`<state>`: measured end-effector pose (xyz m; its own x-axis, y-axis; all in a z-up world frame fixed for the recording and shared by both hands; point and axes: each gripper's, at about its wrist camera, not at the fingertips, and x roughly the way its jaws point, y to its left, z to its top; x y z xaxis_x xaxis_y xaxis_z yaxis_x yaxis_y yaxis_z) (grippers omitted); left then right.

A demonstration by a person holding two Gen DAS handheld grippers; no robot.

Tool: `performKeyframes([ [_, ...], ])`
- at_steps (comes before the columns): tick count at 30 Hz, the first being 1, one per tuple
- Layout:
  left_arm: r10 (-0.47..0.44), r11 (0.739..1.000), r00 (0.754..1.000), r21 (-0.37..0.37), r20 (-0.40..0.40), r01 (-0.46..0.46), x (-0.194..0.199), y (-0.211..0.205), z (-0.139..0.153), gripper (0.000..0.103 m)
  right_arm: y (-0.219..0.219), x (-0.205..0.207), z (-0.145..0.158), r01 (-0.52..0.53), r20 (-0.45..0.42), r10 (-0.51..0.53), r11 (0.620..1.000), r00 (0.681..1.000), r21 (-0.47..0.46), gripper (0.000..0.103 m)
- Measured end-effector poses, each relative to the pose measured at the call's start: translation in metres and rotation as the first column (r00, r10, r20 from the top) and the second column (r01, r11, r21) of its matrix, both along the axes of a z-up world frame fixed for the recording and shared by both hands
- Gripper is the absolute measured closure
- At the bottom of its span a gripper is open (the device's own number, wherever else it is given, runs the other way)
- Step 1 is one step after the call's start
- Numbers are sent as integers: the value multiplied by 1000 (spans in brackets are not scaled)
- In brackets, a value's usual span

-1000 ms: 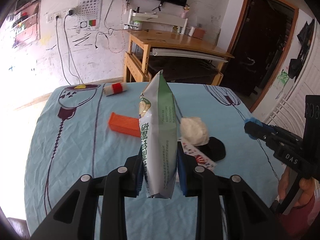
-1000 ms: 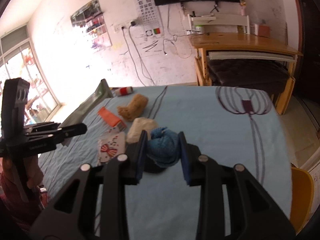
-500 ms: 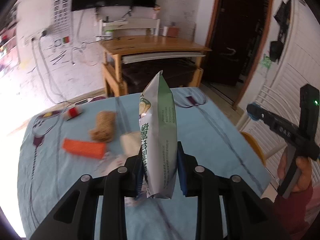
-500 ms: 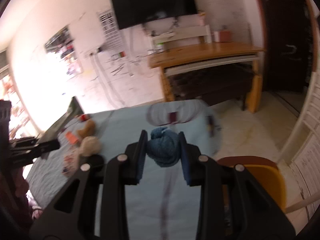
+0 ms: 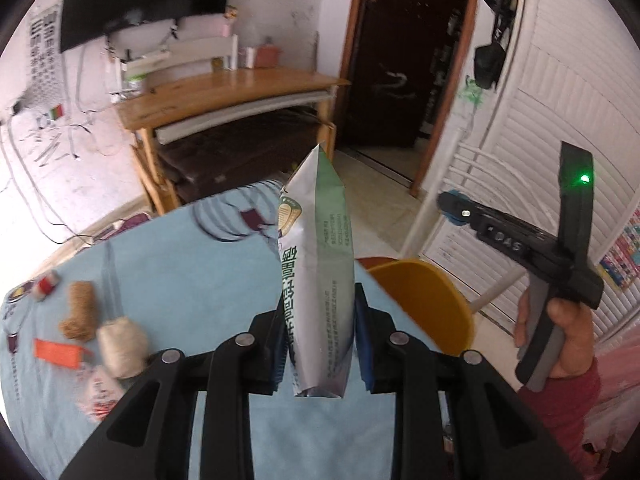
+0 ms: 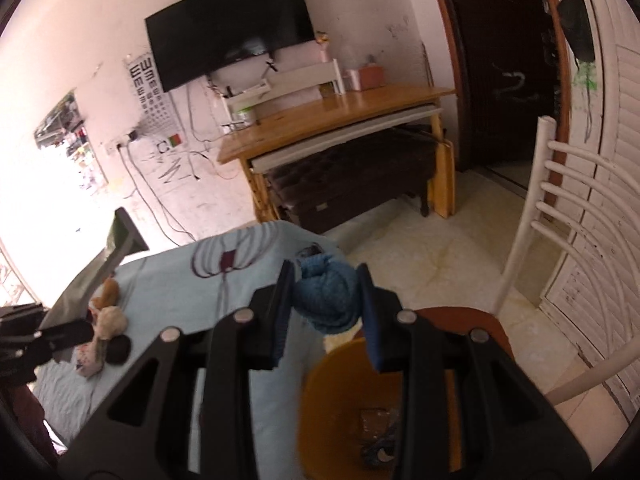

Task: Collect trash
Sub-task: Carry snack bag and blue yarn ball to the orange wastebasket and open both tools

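Since one second ago both cameras have swung away from the middle of the table (image 5: 168, 272) toward its right edge, so the yellow bin (image 6: 340, 408) and the white chair (image 6: 536, 240), which were hardly seen before, now fill the right part of both views. The left gripper (image 5: 319, 336) is still clamped on the silver and green snack bag (image 5: 316, 280), which stands upright between its pads as before. The right gripper (image 6: 326, 312) still squeezes the blue knitted ball (image 6: 326, 300), now lifted off the cloth and hanging over the near rim of the bin, where earlier it was low over the table. A dark piece, too blurred to name, lies at the bottom of the bin. On the light blue tablecloth, well to the left, lie an orange flat piece (image 5: 56, 352), a brown woolly piece (image 5: 80, 312), a cream ball (image 5: 122, 346), a red and white wrapper (image 5: 100, 392) and a small red and white roll (image 5: 47, 285); in the right wrist view a black round thing (image 6: 117, 350) lies beside the wrapper. The bin sits on a reddish seat just beside the table edge, under the chair back. Behind it there is open tiled floor up to the wooden desk (image 6: 332, 128) and the dark doorway (image 5: 404, 64).
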<state>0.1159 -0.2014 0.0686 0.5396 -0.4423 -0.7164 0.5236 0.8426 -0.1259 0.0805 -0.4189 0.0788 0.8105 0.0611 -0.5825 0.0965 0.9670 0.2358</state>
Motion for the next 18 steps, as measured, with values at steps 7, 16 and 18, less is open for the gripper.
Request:
performKeyframes([
  [7,-95,995,993,24,-77,97,-1,-54,-19,79,-29,3,-15,46,-29,-44,997,999,64,35],
  [16,-154,985,976,49,-152,163,-2,-99,-42,79,-63,-8,-13,134,9,-136,982,991,132,35],
  [18,-162,984,971,49,-174,173,2,-109,-46,79,-72,-13,-10,157,25,-163,974,986,165,35],
])
